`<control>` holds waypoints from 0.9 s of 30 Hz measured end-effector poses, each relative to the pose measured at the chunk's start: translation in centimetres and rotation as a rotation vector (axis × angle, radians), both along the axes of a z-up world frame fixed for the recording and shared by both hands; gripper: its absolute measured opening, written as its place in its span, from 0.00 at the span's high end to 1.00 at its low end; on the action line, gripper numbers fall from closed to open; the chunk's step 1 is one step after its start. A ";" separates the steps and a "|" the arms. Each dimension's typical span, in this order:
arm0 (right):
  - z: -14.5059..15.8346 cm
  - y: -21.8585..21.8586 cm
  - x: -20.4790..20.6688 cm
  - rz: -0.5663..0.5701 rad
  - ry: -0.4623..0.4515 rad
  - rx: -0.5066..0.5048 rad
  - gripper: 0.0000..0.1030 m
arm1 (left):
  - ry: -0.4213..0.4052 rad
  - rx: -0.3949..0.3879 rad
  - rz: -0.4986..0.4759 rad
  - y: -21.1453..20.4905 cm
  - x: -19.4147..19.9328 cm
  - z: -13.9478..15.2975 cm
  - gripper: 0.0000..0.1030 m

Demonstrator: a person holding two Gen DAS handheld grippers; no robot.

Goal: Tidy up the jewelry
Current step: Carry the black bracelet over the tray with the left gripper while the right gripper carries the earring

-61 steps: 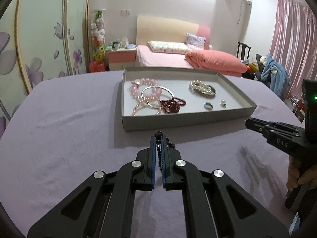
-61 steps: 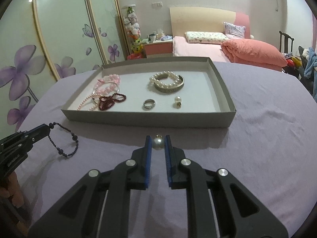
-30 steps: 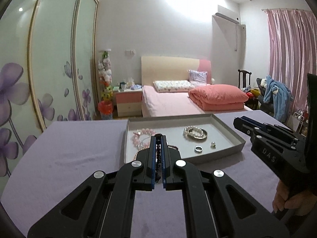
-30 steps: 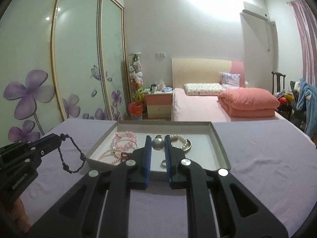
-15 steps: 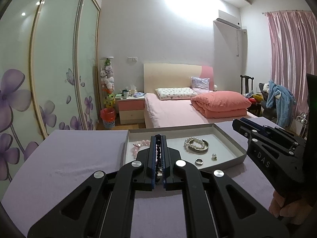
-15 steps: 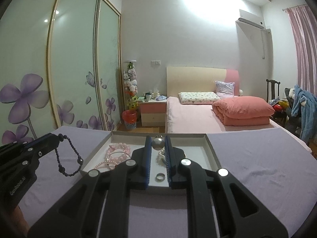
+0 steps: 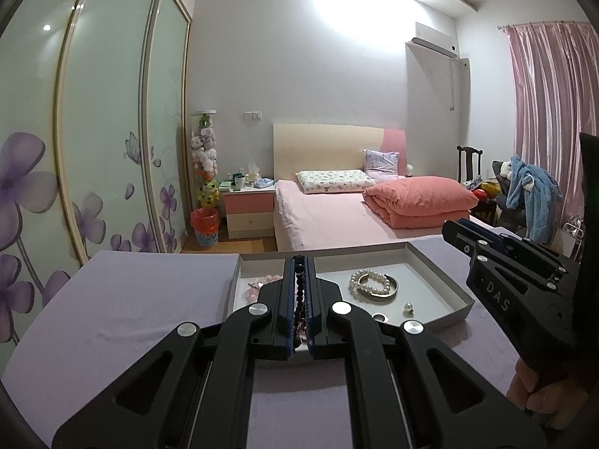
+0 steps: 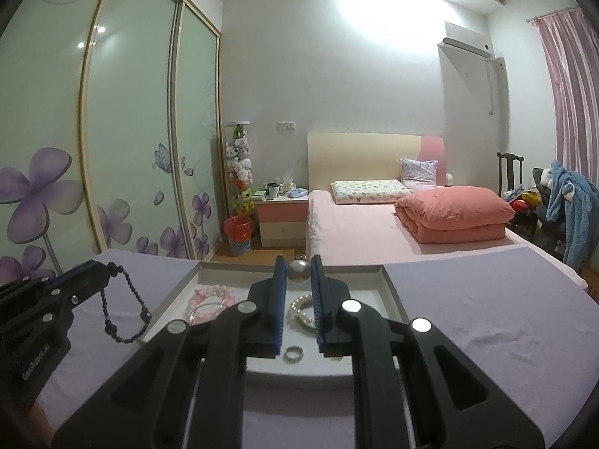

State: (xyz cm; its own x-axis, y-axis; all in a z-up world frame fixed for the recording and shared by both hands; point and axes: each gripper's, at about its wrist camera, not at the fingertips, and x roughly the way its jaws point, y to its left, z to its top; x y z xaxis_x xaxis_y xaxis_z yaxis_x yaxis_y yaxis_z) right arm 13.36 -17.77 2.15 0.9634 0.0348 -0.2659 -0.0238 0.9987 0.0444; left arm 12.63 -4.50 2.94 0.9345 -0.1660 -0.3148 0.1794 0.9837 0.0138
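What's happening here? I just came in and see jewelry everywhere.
A person is sorting jewelry into a shallow grey tray on a purple-covered table. The left gripper is shut on a dark beaded bracelet; the right gripper pinches a round silvery pearl pendant. Both are held above the tray, not yet set down.

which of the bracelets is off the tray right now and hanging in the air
The dark beaded bracelet: it dangles from the shut left gripper, outside the tray. The pink bead bracelets and the pearl bracelet lie inside the tray.
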 end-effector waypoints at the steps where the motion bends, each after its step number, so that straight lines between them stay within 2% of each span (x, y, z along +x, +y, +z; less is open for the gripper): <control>1: 0.0 -0.1 0.3 -0.002 0.000 0.000 0.87 | -0.003 0.000 -0.001 -0.1 0.3 0.0 0.95; 8: -0.9 -0.9 4.3 -0.008 0.039 0.014 0.87 | -0.002 -0.019 -0.004 -0.8 3.2 -0.5 0.95; 16: -3.6 -1.8 10.2 0.015 0.183 0.070 0.87 | 0.075 -0.046 -0.026 -1.4 6.7 -2.4 0.95; 25: -5.9 -1.8 12.5 0.034 0.249 0.099 0.85 | 0.135 -0.048 -0.046 -1.6 8.7 -3.6 0.94; 27: -6.0 -2.2 12.3 0.030 0.251 0.124 0.63 | 0.142 -0.057 -0.042 -1.2 8.7 -3.6 0.93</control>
